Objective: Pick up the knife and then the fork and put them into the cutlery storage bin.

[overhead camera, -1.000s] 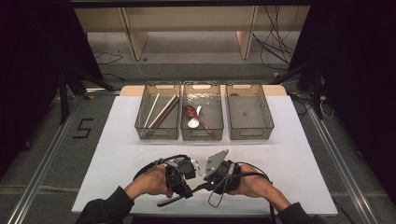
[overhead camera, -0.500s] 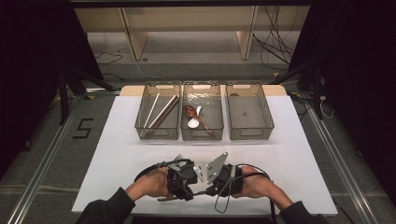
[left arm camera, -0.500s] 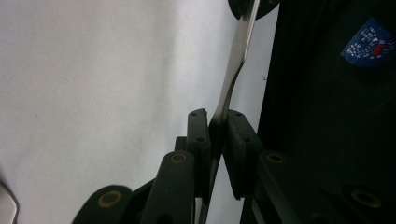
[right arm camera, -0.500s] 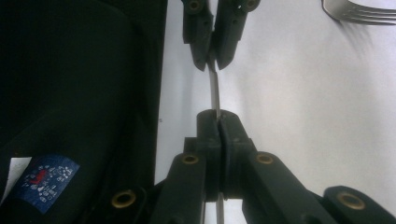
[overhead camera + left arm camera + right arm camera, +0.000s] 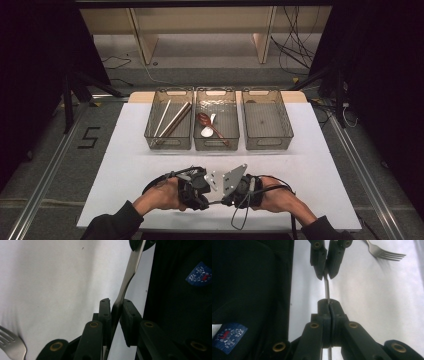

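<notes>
A flat metal utensil handle [image 5: 128,272] spans the two grippers, which meet tip to tip near the table's front edge. My right gripper [image 5: 329,303] is shut on one end of the handle [image 5: 326,290]. My left gripper [image 5: 115,305] has just been opening. The handle still stands between its jaws, leaning on one pad with a thin gap at the other. In the high view the left gripper [image 5: 206,199] and the right gripper [image 5: 224,199] face each other, a hand behind each. Which utensil the handle belongs to is hidden.
A fork's tines [image 5: 387,254] lie on the white table beside the left gripper, also low in its own view [image 5: 10,346]. Three clear bins stand at the back: chopsticks in the left [image 5: 169,90], spoons in the middle [image 5: 216,90], the right [image 5: 263,90] bare. The person's dark clothing [image 5: 249,290] borders the table's front edge.
The right gripper has edged in toward the left one until the two meet tip to tip. The left hand has stayed where it was.
</notes>
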The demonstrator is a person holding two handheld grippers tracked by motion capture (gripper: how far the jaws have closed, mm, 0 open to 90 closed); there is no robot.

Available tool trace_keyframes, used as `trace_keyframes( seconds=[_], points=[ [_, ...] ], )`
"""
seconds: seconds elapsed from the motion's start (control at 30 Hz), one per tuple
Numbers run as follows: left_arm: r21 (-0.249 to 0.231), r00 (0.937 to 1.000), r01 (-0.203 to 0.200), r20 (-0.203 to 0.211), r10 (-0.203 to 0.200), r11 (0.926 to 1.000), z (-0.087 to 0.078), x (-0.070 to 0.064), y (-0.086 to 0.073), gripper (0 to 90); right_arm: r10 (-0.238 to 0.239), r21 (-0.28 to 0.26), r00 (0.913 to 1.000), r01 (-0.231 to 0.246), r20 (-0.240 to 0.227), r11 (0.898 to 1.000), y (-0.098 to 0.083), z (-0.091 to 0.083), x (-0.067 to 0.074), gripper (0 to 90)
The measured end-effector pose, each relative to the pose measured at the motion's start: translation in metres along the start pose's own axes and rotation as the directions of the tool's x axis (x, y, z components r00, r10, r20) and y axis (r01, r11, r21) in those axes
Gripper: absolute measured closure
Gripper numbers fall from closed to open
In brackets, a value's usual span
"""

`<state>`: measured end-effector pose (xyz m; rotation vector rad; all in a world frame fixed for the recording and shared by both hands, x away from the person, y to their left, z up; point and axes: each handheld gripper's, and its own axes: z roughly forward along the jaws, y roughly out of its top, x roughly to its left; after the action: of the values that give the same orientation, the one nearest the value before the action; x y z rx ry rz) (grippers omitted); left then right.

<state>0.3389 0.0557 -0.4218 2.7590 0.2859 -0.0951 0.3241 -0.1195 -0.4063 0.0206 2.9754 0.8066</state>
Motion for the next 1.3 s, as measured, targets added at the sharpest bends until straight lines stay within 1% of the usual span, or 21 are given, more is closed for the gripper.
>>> trace_keyframes(
  seconds=[0.07, 0.17, 0.2, 0.27, 0.3, 0.37, 0.4, 0.43, 0.53, 0.6, 0.77, 0.8, 0.87, 0.9, 0.93, 1.0, 1.03, 1.13, 1.17, 1.2, 1.3],
  points=[
    [-0.004, 1.0, 0.0, -0.008, 0.0, 1.0, -0.001, 0.001, 0.0, 78.3, -0.001, 0.001, 0.9998, 0.001, 0.02, 1.0, 0.001, -0.001, 0.001, 89.9],
    [-0.028, 0.9996, 0.023, -0.019, -0.023, 0.9994, -0.002, 0.003, 0.0, 77.0, 0.0, 0.005, 0.9994, 0.0, 0.035, 1.0, 0.002, -0.003, 0.002, 89.9],
    [-0.025, 0.9998, 0.015, -0.016, -0.015, 0.9996, -0.004, 0.004, 0.0, 76.5, 0.006, 0.009, 0.999, -0.006, 0.044, 1.0, 0.002, -0.004, 0.002, 89.9],
    [-0.032, 0.9993, 0.022, -0.031, -0.023, 0.9993, -0.006, 0.006, 0.0, 74.7, 0.002, 0.007, 0.9983, -0.002, 0.058, 1.0, 0.002, -0.006, 0.001, 89.9],
    [-0.061, 0.9977, 0.053, -0.04, -0.055, 0.9967, -0.006, 0.006, -0.001, 70.8, 0.003, 0.009, 0.9978, -0.003, 0.066, 1.0, 0.002, -0.006, 0.001, 89.9],
    [-0.09, 0.9969, 0.069, -0.032, -0.072, 0.9935, -0.012, 0.01, -0.003, 69.3, 0.006, 0.018, 0.9964, -0.007, 0.085, 1.0, 0.0, -0.007, 0.001, 90.0],
    [-0.102, 0.9963, 0.07, -0.043, -0.074, 0.9924, -0.016, 0.012, -0.004, 68.9, 0.007, 0.022, 0.9955, -0.01, 0.094, 1.0, 0.0, -0.007, 0.001, 90.0],
    [-0.117, 0.9944, 0.083, -0.056, -0.09, 0.9896, -0.018, 0.013, -0.005, 66.5, 0.01, 0.027, 0.9947, -0.013, 0.102, 1.0, -0.001, -0.007, 0.001, 89.9],
    [-0.155, 0.9909, 0.106, -0.065, -0.118, 0.9822, -0.026, 0.018, -0.008, 61.9, 0.014, 0.034, 0.9914, -0.019, 0.13, 0.999, -0.003, -0.008, -0.001, 90.0],
    [-0.166, 0.99, 0.118, -0.057, -0.129, 0.9791, -0.029, 0.02, -0.01, 61.3, 0.022, 0.037, 0.9905, -0.027, 0.135, 0.999, -0.003, -0.008, -0.002, 90.0],
    [-0.196, 0.9835, 0.145, -0.079, -0.163, 0.9698, -0.038, 0.024, -0.021, 57.9, 0.029, 0.032, 0.985, -0.035, 0.17, 0.999, -0.005, -0.011, -0.003, 90.0],
    [-0.206, 0.981, 0.159, -0.078, -0.178, 0.9657, -0.04, 0.025, -0.024, 56.4, 0.041, 0.029, 0.9837, -0.047, 0.175, 0.998, -0.005, -0.013, -0.004, 90.0],
    [-0.219, 0.9762, 0.184, -0.073, -0.204, 0.9582, -0.043, 0.028, -0.03, 55.3, 0.035, 0.02, 0.98, -0.04, 0.196, 0.999, -0.006, -0.018, -0.005, 90.0],
    [-0.218, 0.975, 0.193, -0.067, -0.212, 0.9566, -0.044, 0.029, -0.033, 54.6, 0.052, 0.014, 0.9783, -0.056, 0.2, 0.998, -0.007, -0.021, -0.006, 90.0],
    [-0.222, 0.9725, 0.206, -0.061, -0.225, 0.9529, -0.044, 0.029, -0.037, 53.4, 0.052, 0.009, 0.9759, -0.055, 0.212, 0.998, -0.007, -0.024, -0.008, 90.0],
    [-0.238, 0.9654, 0.232, -0.061, -0.253, 0.9432, -0.044, 0.031, -0.044, 50.1, 0.068, -0.009, 0.9691, -0.068, 0.237, 0.998, -0.009, -0.031, -0.011, 89.9],
    [-0.25, 0.9588, 0.252, -0.066, -0.276, 0.9348, -0.043, 0.032, -0.048, 47.4, 0.076, -0.018, 0.9652, -0.073, 0.25, 0.997, -0.011, -0.035, -0.013, 90.0],
    [-0.265, 0.9375, 0.308, -0.078, -0.339, 0.9136, -0.045, 0.038, -0.06, 42.2, 0.108, -0.049, 0.9472, -0.098, 0.302, 0.994, -0.018, -0.049, -0.022, 90.0],
    [-0.28, 0.927, 0.33, -0.084, -0.366, 0.9014, -0.045, 0.04, -0.063, 40.4, 0.122, -0.058, 0.9402, -0.11, 0.318, 0.992, -0.021, -0.054, -0.026, 89.9],
    [-0.286, 0.921, 0.341, -0.09, -0.379, 0.8955, -0.045, 0.042, -0.067, 38.2, 0.136, -0.066, 0.9326, -0.121, 0.334, 0.99, -0.024, -0.059, -0.03, 89.9],
    [-0.29, 0.9026, 0.372, -0.109, -0.416, 0.882, -0.044, 0.047, -0.078, 33.0, 0.182, -0.086, 0.9037, -0.161, 0.388, 0.983, -0.033, -0.071, -0.043, 89.9]
  ],
)
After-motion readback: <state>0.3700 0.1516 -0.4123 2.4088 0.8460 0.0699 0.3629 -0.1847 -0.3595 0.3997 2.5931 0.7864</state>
